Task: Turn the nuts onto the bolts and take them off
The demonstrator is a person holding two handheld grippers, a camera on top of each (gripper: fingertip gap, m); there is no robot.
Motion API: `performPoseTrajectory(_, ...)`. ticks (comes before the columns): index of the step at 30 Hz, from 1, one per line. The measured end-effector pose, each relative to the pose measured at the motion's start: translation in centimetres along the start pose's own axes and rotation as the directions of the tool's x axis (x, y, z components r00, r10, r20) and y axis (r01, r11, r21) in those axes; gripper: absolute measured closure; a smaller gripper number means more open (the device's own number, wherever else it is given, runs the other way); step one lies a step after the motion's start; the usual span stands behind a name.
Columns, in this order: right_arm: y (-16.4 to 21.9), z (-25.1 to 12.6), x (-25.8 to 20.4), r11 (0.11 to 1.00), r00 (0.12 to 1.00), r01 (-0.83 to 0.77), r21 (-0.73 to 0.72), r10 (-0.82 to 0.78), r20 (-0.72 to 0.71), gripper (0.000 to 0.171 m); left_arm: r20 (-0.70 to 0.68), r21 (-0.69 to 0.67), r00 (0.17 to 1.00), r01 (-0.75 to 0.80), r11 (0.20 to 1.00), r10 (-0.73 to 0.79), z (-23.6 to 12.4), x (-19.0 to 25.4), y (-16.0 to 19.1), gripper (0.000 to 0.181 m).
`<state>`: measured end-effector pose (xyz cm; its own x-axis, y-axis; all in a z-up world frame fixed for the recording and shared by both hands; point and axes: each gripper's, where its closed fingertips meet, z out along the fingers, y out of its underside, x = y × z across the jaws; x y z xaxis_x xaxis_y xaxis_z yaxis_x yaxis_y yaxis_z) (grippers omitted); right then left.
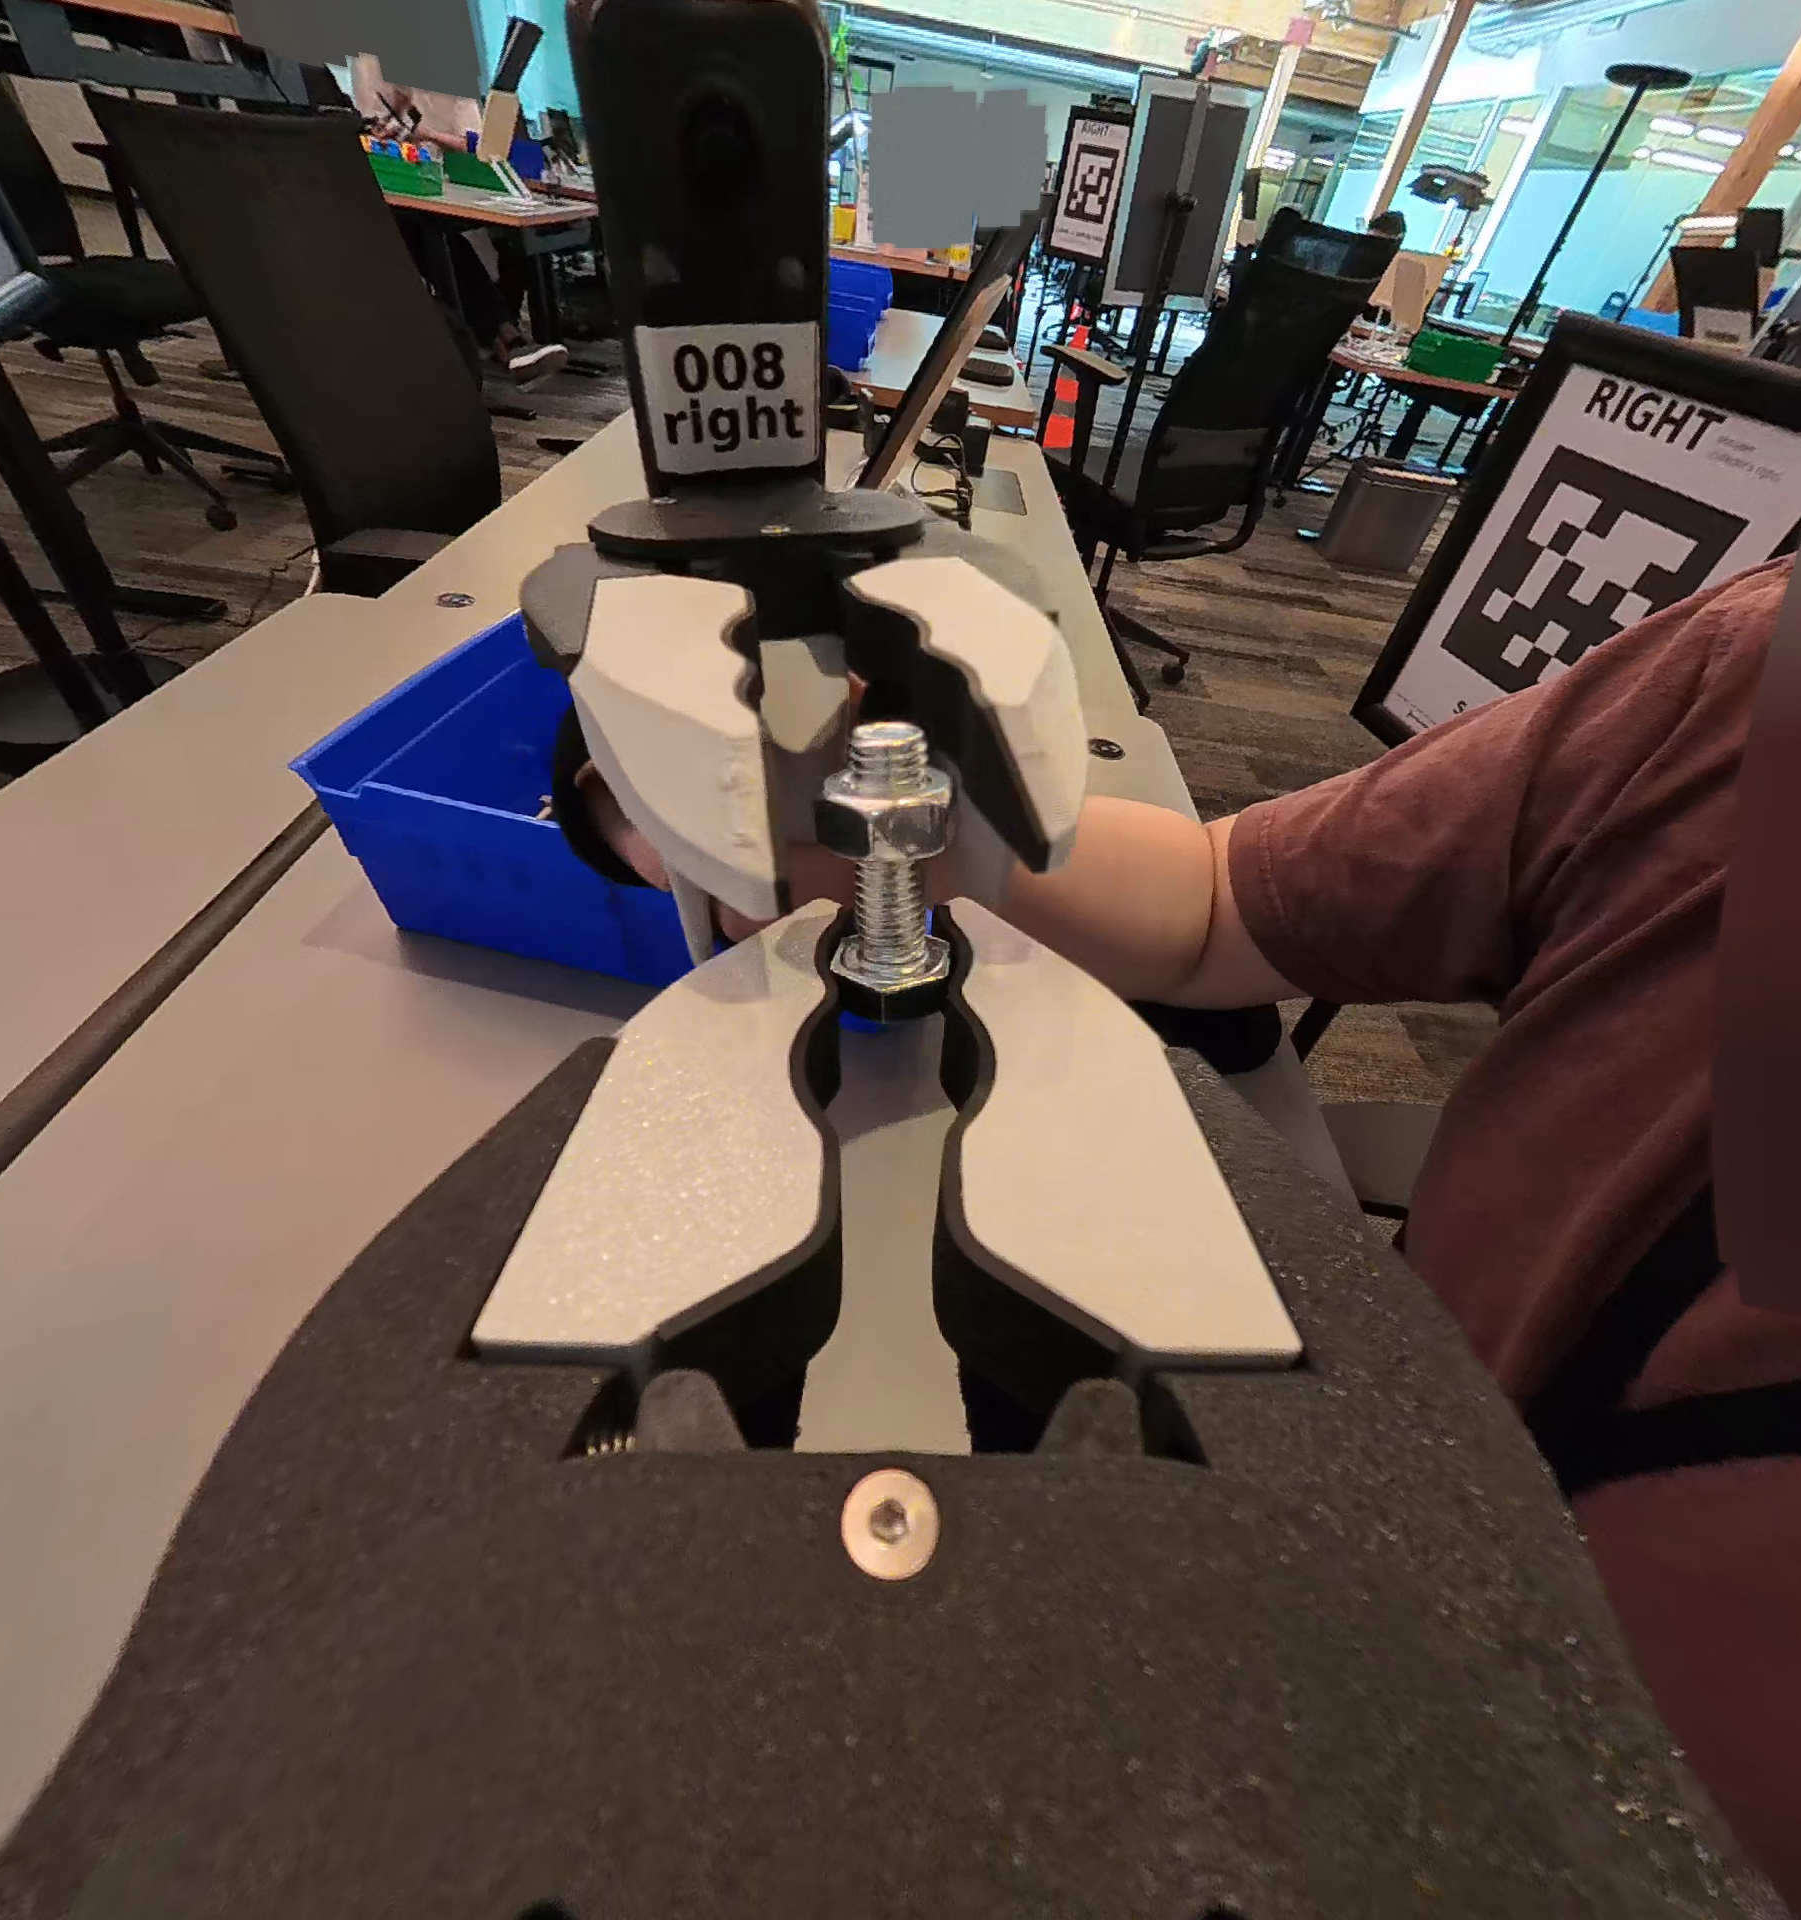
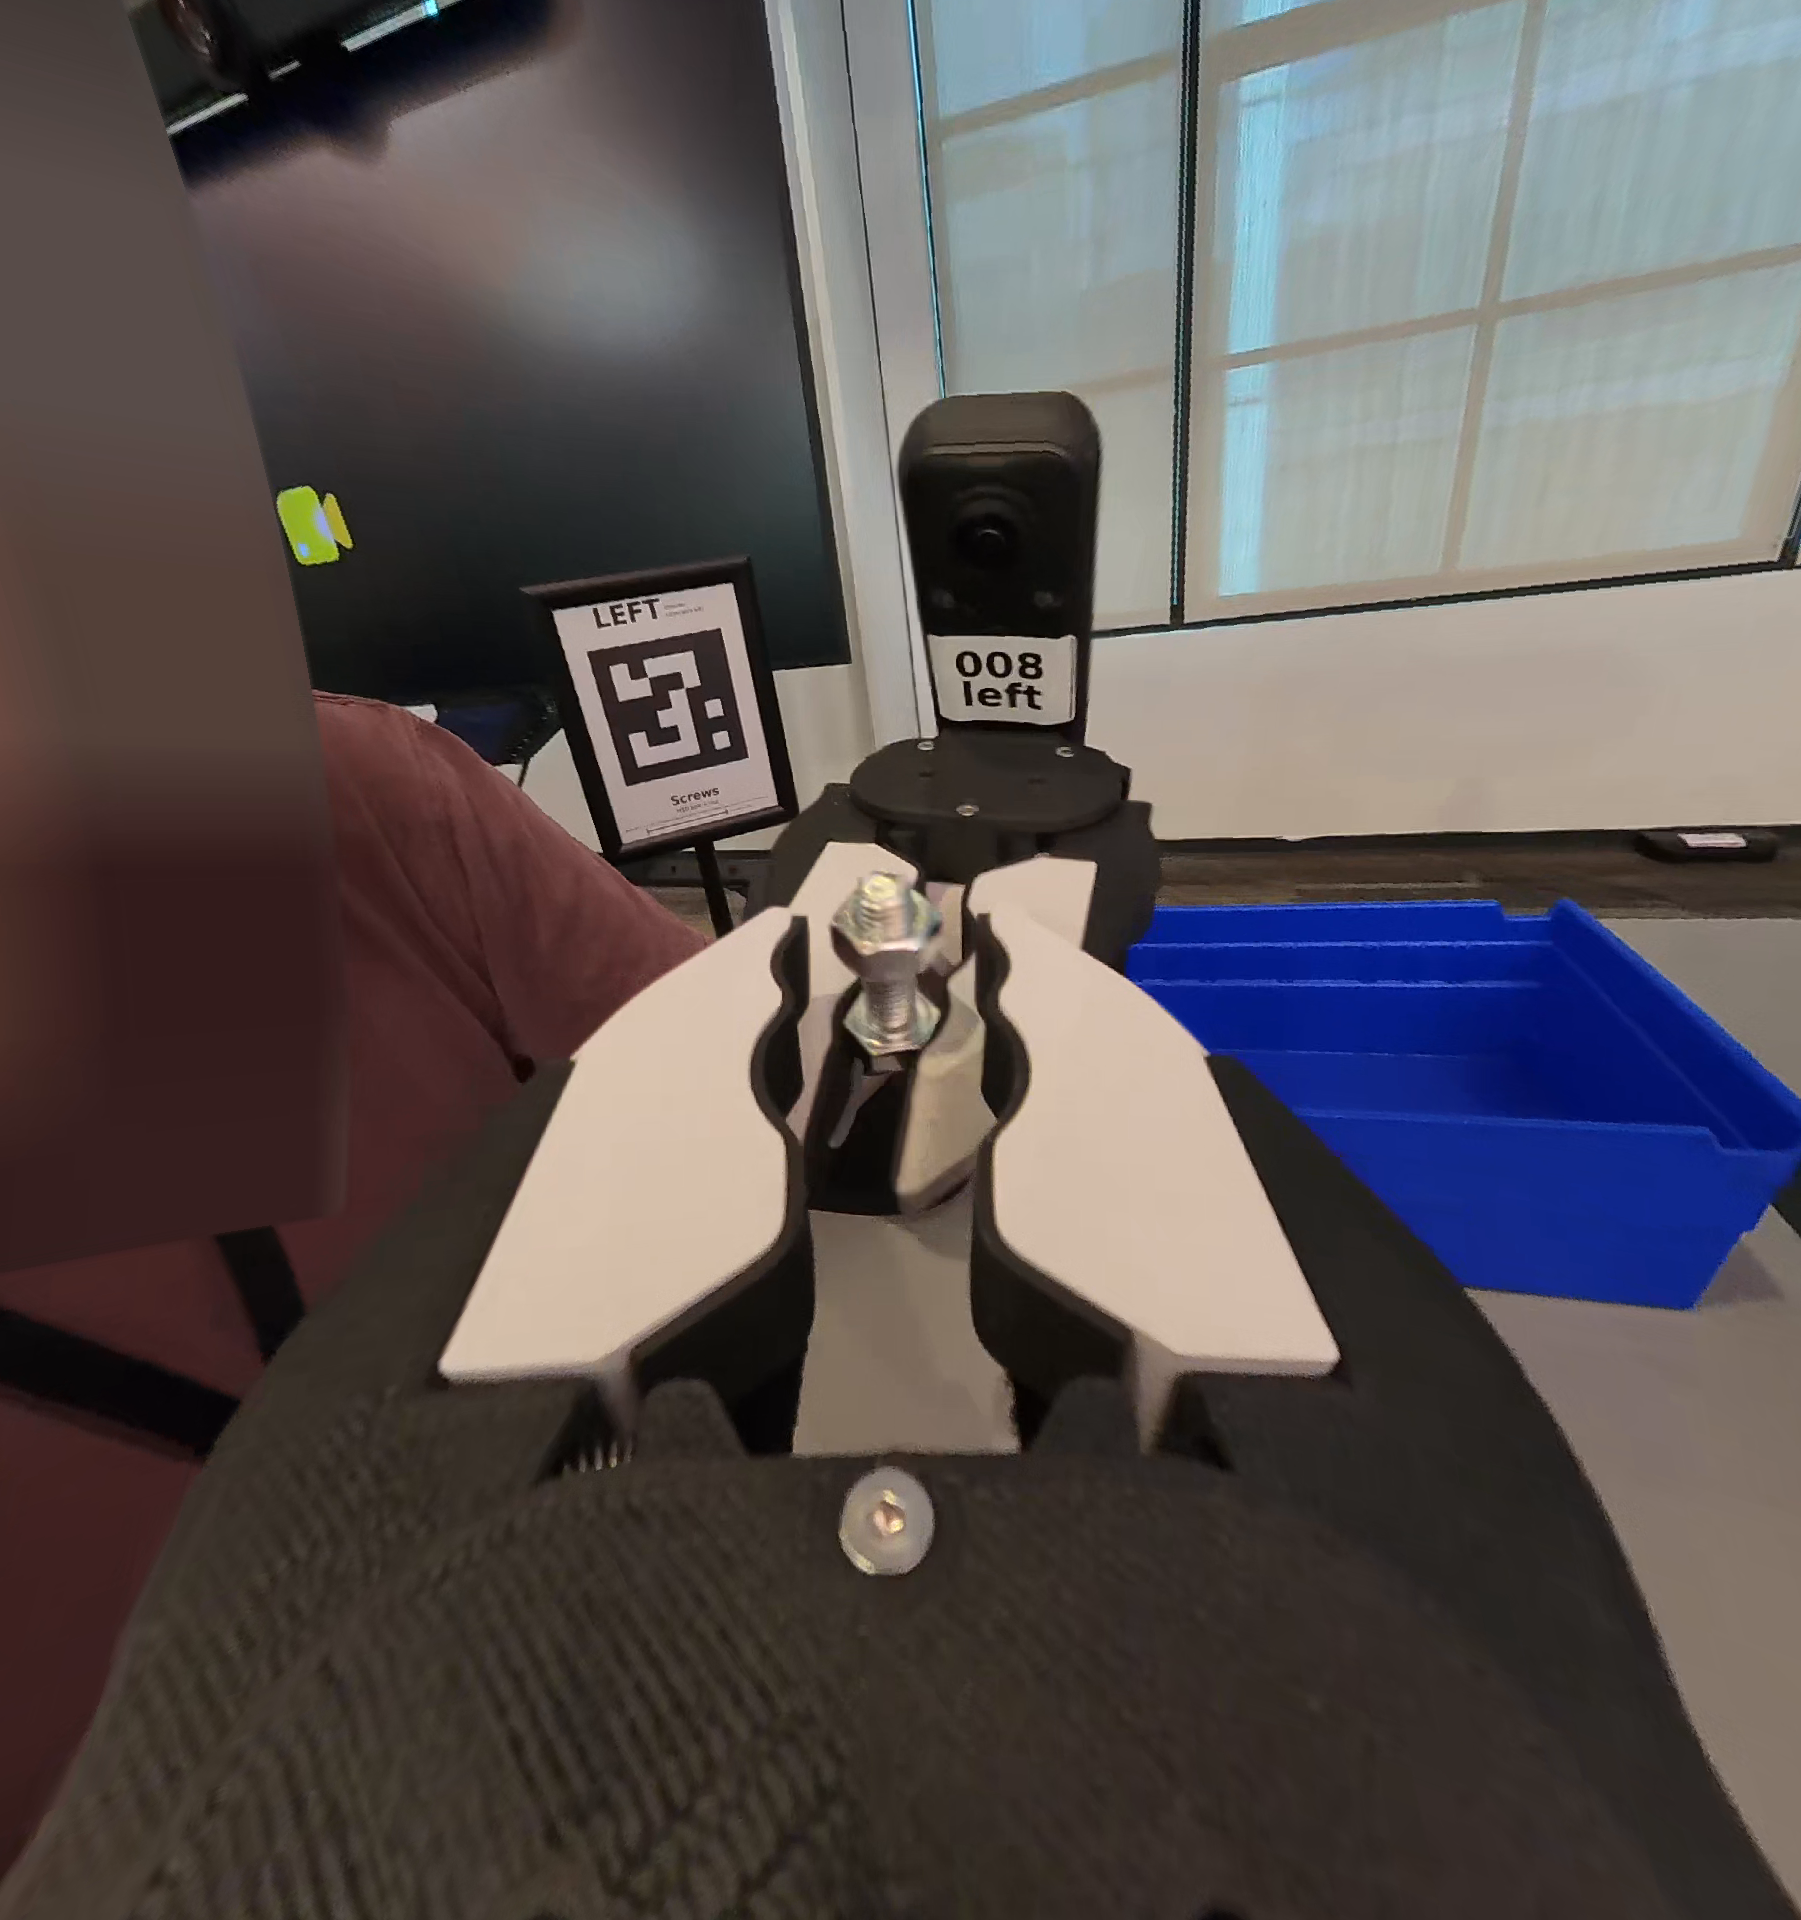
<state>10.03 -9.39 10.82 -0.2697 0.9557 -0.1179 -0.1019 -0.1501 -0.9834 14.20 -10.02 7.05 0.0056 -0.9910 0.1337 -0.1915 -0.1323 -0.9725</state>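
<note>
Left wrist view: left gripper [image 1: 888, 961] pinches the bolt [image 1: 888, 894] head; right gripper [image 1: 854, 790], spread, flanks the nut [image 1: 885, 816]. Close squarely on its flats, then twist along the bolt's axis.

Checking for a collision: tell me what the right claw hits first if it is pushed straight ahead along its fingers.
The nut on the bolt already sits between the right claw's fingers. Pushed on, it would probably meet the left claw, which holds the bolt's head. Depth is unclear.
</note>
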Motion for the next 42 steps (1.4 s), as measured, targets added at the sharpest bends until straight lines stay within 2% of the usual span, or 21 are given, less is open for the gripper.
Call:
performPoseTrajectory(5,-0.4,-1.7,1.1,0.995,0.996,-0.092,0.045,0.091,0.019,0.141,-0.058,0.037,0.998,0.001,0.999,0.001,-0.4,1.0,-0.8,0.167)
performPoseTrajectory(9,-0.8,-0.7,-0.7,0.997,0.996,-0.056,0.047,0.053,0.074,0.139,-0.036,0.011,0.999,-0.012,1.0,0.013,-0.3,0.8,-0.5,0.167)
performPoseTrajectory(13,-0.5,-0.2,-0.2,1.0,1.0,-0.004,0.018,0.004,0.004,0.137,-0.053,0.014,0.999,-0.003,1.0,0.003,0.0,1.1,-0.4,0.167)
performPoseTrajectory(17,-1.2,-1.9,0.9,0.994,0.997,-0.083,0.074,0.083,0.011,0.143,-0.073,0.031,0.997,0.002,1.0,0.0,-0.3,1.5,-0.8,0.167)
performPoseTrajectory(20,-0.8,-1.0,-0.7,1.0,0.999,-0.019,0.022,0.018,0.05,0.139,-0.054,0.016,0.999,-0.001,1.0,0.002,-0.3,1.2,-0.6,0.167)
performPoseTrajectory(23,-0.7,0.2,-1.3,1.0,0.999,0.027,-0.002,-0.027,0.024,0.138,-0.067,0.01,0.998,0.009,1.0,-0.008,0.0,1.2,-0.4,0.167)
performPoseTrajectory(26,-0.6,-0.7,-0.3,1.0,1.0,-0.016,0.015,0.016,0.015,0.135,-0.076,0.012,0.997,0.003,1.0,-0.002,0.1,1.5,-0.4,0.167)
performPoseTrajectory(29,-0.8,-1.5,0.8,0.997,0.998,-0.067,0.033,0.067,-0.009,0.143,-0.077,0.025,0.997,0.013,1.0,-0.011,-0.3,1.3,-0.7,0.167)
performPoseTrajectory(32,-0.9,-0.7,-1.2,0.999,0.997,-0.032,0.022,0.03,0.068,0.14,-0.074,0.02,0.997,0.017,1.0,-0.016,-0.2,1.2,-0.6,0.167)
performPoseTrajectory(35,-0.9,-0.1,-1.3,1.0,0.999,-0.013,0.015,0.012,0.049,0.139,-0.088,0.015,0.996,0.013,1.0,-0.012,0.1,1.5,-0.4,0.167)
performPoseTrajectory(37,-0.7,-0.7,-0.7,0.999,0.998,-0.038,0.017,0.037,0.049,0.136,-0.105,0.017,0.994,0.012,1.0,-0.01,0.2,1.9,-0.5,0.167)
performPoseTrajectory(40,-1.3,-1.8,0.5,0.993,0.995,-0.093,0.07,0.091,0.032,0.143,-0.117,0.029,0.993,0.015,0.999,-0.012,-0.1,2.0,-0.8,0.167)
performPoseTrajectory(42,-1.6,-1.7,-0.7,0.993,0.992,-0.093,0.071,0.087,0.093,0.142,-0.107,0.034,0.994,0.016,0.999,-0.012,-0.3,1.9,-0.9,0.167)
